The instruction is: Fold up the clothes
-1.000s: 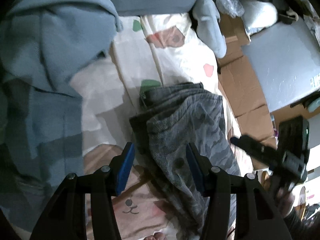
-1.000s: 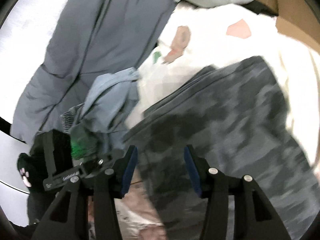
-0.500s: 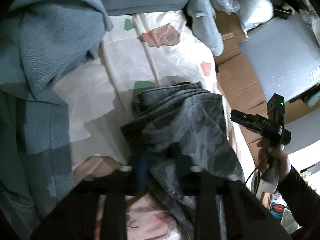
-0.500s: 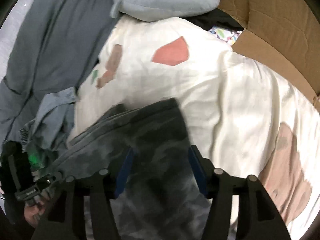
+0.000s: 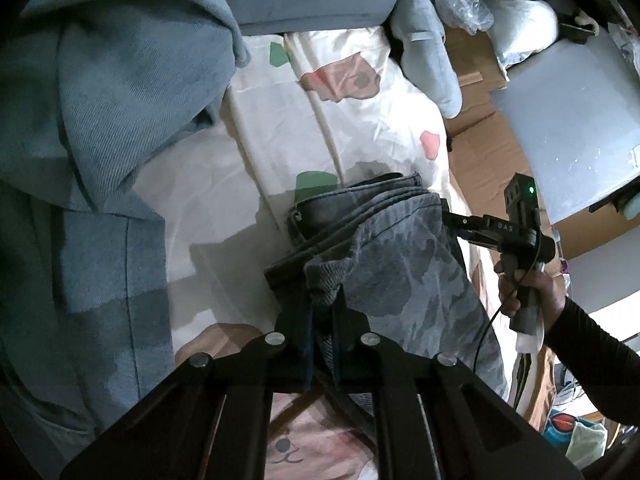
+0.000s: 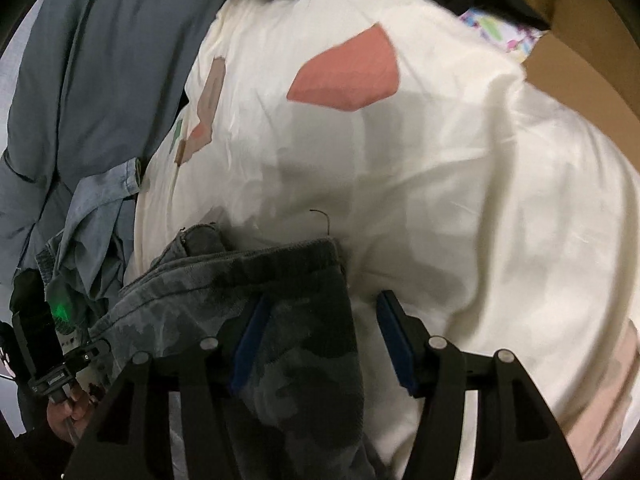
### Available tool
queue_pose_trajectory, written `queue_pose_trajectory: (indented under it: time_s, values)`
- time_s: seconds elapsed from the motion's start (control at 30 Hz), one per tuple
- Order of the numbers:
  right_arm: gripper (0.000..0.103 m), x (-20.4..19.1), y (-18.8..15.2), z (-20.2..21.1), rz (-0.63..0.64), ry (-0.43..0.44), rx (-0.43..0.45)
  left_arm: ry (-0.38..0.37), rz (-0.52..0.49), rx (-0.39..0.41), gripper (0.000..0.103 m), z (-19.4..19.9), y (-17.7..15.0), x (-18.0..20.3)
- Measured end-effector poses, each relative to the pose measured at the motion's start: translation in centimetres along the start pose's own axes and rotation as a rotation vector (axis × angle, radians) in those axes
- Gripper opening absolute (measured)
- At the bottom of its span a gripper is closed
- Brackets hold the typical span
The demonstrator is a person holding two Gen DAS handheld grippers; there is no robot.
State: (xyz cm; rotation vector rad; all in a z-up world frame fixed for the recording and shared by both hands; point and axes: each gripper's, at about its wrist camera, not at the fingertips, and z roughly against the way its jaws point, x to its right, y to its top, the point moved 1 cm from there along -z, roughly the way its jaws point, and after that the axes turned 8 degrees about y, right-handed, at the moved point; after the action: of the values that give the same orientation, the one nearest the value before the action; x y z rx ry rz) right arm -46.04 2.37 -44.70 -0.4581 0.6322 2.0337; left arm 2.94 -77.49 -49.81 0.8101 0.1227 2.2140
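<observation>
camo trousers | long axis toward camera | left gripper clamps hem | right gripper spread

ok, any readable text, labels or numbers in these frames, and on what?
"UAS" or "DAS", first letter unclear: white letters on the right tool's body.
Printed strip on the left tool, right wrist view: too blurred.
Sticker at the grey panel's edge: too small.
Nothing else readable.
</observation>
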Motion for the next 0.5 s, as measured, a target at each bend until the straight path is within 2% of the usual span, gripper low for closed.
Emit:
queue_pose_trajectory:
  time_s: [0.13,0.2,0.23,0.3,0.33,0.37,0.5]
  values:
    - [0.052,0.0,0.3,-1.3,0.011,0.01,-0.026,0.006,0.036,-0.051,0.013,-0.6,0.0,-0.6]
    - [0.041,-0.3,0.4,-1.3,0.025,0.007,-0.027,0.013,0.042,-0.058,0.014,-0.4,-0.2,-0.7]
    - [0.029,-0.5,0.4,-1.3,0.032,0.005,-0.027,0.012,0.044,-0.063,0.015,-0.3,-0.3,-0.7]
    - [0.02,-0.9,0.4,-1.2,0.046,0.0,-0.027,0.022,0.062,-0.068,0.036,-0.2,-0.5,-1.0]
    - [0.013,-1.3,0.5,-0.9,0.062,-0.018,-0.025,0.028,0.073,-0.066,0.055,-0.1,-0.7,-1.2]
    - [0.009,-1.4,0.5,-0.7,0.068,-0.022,-0.021,0.033,0.083,-0.063,0.06,0.0,-0.8,-1.4]
    - [0.006,-2.9,0.8,1.0,0.13,-0.04,0.003,0.006,0.096,-0.052,0.06,-0.1,-0.9,-1.4]
